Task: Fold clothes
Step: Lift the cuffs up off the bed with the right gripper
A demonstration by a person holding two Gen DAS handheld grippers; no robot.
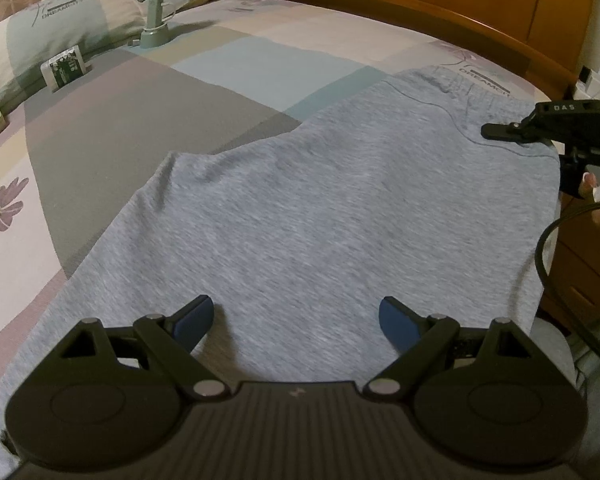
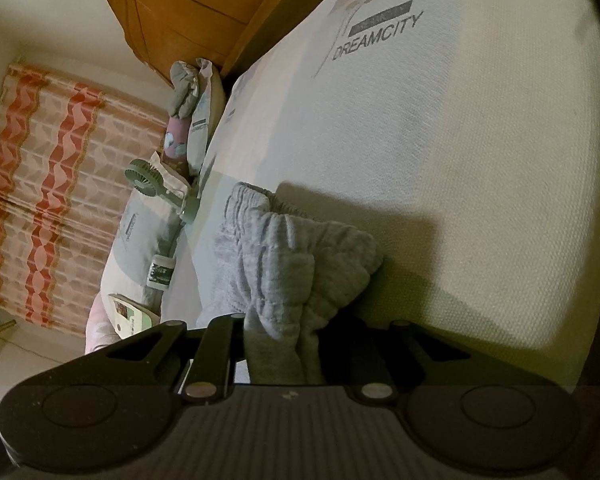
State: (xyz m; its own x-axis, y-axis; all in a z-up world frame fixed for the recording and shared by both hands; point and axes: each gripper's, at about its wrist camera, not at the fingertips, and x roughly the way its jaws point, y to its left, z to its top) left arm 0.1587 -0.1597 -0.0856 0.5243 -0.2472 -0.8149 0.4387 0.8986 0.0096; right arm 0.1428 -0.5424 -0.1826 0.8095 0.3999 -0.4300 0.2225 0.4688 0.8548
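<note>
Upper left, a small fan (image 1: 156, 4) and pillow (image 1: 60, 20) sit well clear of your grey pants (image 1: 320, 208), which run lengthwise from lower left to the waistband upper right. Your left gripper (image 1: 296, 320) hovers spread wide above them; your right gripper (image 2: 280, 344) pinches the bunched waistband.

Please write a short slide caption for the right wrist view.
Right gripper shut on the bunched waistband of grey trousers above a pale bedsheet.

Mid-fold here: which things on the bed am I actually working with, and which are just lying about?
In the job: grey sweatpants; right gripper, shut on their waistband; left gripper, open above the leg.

Lying about: green desk fan; small packet; pillows.
</note>
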